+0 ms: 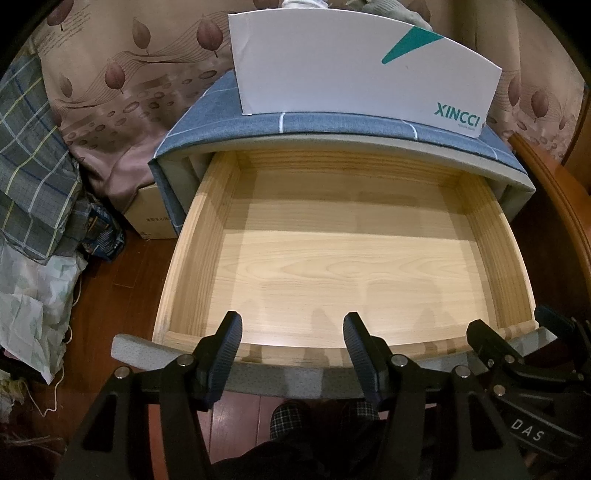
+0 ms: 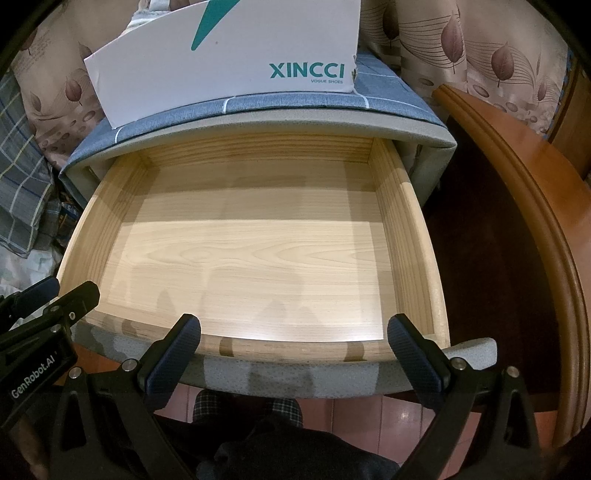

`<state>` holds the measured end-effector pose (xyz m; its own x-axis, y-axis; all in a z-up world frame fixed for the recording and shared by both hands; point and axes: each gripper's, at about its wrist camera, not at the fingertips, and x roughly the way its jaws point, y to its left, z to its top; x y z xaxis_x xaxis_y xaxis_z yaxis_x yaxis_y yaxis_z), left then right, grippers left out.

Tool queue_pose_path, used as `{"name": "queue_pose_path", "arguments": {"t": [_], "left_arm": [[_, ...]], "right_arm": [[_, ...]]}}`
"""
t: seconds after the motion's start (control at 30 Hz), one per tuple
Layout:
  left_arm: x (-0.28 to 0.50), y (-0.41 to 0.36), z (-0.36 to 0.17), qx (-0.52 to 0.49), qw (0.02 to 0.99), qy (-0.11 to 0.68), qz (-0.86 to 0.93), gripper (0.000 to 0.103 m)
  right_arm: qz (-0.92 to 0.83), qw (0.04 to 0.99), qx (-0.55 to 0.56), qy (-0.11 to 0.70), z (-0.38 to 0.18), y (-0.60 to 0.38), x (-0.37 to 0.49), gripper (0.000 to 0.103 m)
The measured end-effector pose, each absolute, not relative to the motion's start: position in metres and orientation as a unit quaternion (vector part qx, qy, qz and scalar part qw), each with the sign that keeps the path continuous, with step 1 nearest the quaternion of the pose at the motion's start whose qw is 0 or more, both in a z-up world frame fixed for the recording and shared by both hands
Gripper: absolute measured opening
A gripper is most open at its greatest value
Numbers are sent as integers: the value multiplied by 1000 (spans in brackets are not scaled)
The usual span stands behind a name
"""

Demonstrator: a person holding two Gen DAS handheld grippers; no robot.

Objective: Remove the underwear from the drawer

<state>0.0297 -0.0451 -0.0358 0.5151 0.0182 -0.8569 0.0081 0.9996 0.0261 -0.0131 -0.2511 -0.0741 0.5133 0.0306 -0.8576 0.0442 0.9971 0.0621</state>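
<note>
The light wooden drawer (image 1: 199,236) (image 2: 410,221) stands pulled out of a nightstand covered in blue checked cloth (image 1: 207,110). Its bare floor is in full view and no garment lies in it. My left gripper (image 1: 293,325) hovers over the drawer's grey front edge, open, with nothing between its fingers. My right gripper (image 2: 295,325) hangs beside it over the same edge, open wider and also empty. Each gripper shows in the other's view: the right gripper (image 1: 517,332) at the right edge, the left gripper (image 2: 55,295) at the left edge.
A white XINCCI shoe box (image 1: 351,66) (image 2: 229,55) sits on the nightstand, with pale fabric (image 1: 388,11) behind it. A brown wooden bed frame (image 2: 517,184) curves along the right. A cardboard box (image 1: 151,214) and piled plaid cloth (image 1: 33,166) are on the left. A person's checked slippers (image 1: 291,417) are below the drawer front.
</note>
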Motion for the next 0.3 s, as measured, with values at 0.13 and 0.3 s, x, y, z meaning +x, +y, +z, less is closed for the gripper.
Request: {"name": "queue_pose_path", "arguments": {"t": [0.13,0.3], "left_arm": [[27,-46,-37,17,871,491,-1,58],[27,-46,-38,16,871,491,-6,58]], "right_arm": [[-3,869,36,494,-74,-252,-13,100],[-3,869,36,494,-74,-251,-13,100]]}}
